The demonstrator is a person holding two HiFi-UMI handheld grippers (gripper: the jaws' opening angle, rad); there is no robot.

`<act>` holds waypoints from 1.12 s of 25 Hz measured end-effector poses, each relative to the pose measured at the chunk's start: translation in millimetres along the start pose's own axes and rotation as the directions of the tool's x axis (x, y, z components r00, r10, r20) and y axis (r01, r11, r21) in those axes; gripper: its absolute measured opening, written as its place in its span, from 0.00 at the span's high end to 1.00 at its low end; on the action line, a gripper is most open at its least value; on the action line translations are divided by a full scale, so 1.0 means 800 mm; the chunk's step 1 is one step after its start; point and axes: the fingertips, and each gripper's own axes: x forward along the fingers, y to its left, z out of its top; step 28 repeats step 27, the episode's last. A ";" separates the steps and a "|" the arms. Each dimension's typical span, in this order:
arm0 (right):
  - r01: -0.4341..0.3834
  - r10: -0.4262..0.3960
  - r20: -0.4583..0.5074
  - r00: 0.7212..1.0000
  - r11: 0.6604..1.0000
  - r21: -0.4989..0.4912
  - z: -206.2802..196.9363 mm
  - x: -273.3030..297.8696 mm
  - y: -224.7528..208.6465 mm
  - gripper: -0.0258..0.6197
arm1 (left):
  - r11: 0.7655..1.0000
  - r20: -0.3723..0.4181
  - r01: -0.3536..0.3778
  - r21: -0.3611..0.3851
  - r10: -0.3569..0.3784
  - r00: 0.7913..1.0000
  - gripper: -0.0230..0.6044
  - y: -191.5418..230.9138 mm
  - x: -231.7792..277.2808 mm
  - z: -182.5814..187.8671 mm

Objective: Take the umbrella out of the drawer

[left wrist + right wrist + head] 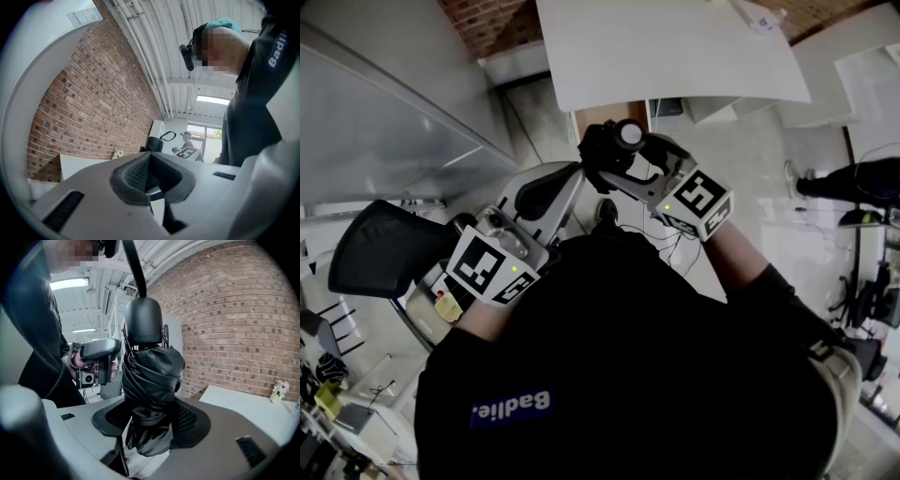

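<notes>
The folded black umbrella (152, 380) stands upright between my right gripper's (151, 430) pads, round handle and strap loop on top. That gripper is shut on the umbrella's folded cloth. From the head view, the umbrella (614, 148) is held in front of the person's chest by the right gripper (617, 167). My left gripper (546, 192) is lower left of it, apart from it. In the left gripper view its pads meet at the tips of the left gripper (150, 161), with nothing between them. The umbrella's handle (154, 143) shows beyond them. No drawer is in view.
A white table (675, 47) stands ahead against a brick wall (234, 315), with a small flower vase (279, 391) on it. A black office chair (384, 248) is at the left. Someone's legs (862, 178) are at the right, on the pale floor.
</notes>
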 end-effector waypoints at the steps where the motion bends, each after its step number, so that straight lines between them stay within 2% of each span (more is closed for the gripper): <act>1: -0.002 0.002 0.000 1.000 1.000 -0.004 0.000 0.000 0.001 0.56 | 1.000 -0.001 0.000 0.001 0.000 1.000 0.96 -0.001 0.001 0.000; 28: 0.030 -0.030 0.000 1.000 1.000 0.010 0.005 0.001 -0.014 0.56 | 1.000 0.007 0.001 0.003 -0.001 1.000 0.96 0.004 0.001 0.002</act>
